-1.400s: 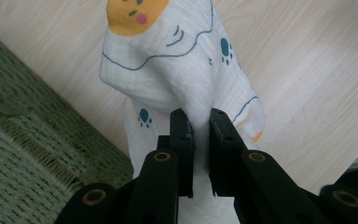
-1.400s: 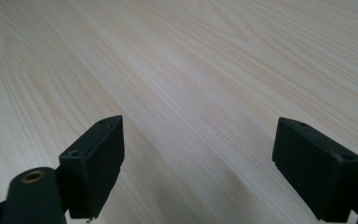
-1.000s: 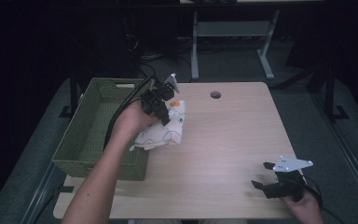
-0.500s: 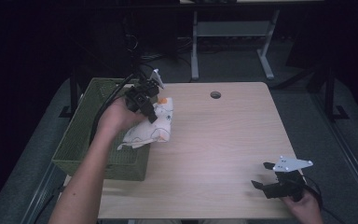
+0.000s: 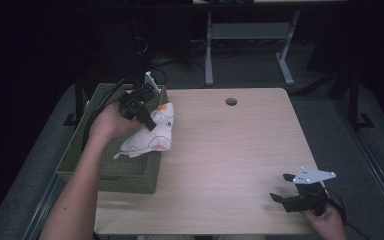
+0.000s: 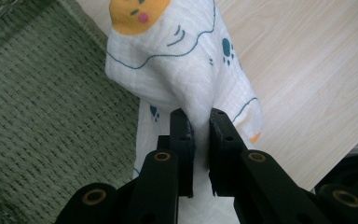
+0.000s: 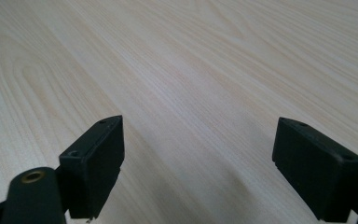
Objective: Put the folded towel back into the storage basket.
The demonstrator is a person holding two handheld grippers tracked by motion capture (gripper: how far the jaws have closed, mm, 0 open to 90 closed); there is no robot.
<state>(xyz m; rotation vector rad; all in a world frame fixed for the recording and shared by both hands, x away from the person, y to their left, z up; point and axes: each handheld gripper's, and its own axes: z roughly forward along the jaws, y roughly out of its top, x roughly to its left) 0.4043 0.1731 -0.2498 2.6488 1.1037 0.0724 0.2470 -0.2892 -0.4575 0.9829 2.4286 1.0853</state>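
Right claw (image 5: 286,192) is the closest thing to us, sitting low at the near right corner of the bench (image 5: 240,165) with its jaws spread wide and nothing between them; in the right gripper view we just see bare pale wood grain in the gap between the two black pads (image 7: 95,161). Well apart from it, over on the left, our left claw (image 5: 148,116) is clamped tight on a white cloth (image 5: 152,135), the kind with blue line drawings, little paw prints and an orange blob with a face on it. In the left gripper view the two pads (image 6: 182,135) pinch a bunched fold of that cloth (image 6: 177,60) and the rest of it spreads out ahead of them. From the high view the cloth hangs off the claw right over the edge where the bench meets the green woven basket (image 5: 85,150), partly above the basket's rim and partly above the wood, with its lower end draping onto the rim. Basket weave (image 6: 51,116) fills the left of the left gripper view, bench on the right. Farther back there's a small round hole (image 5: 231,101) in the benchtop, and beyond that a grey frame (image 5: 250,35) on the dark floor.
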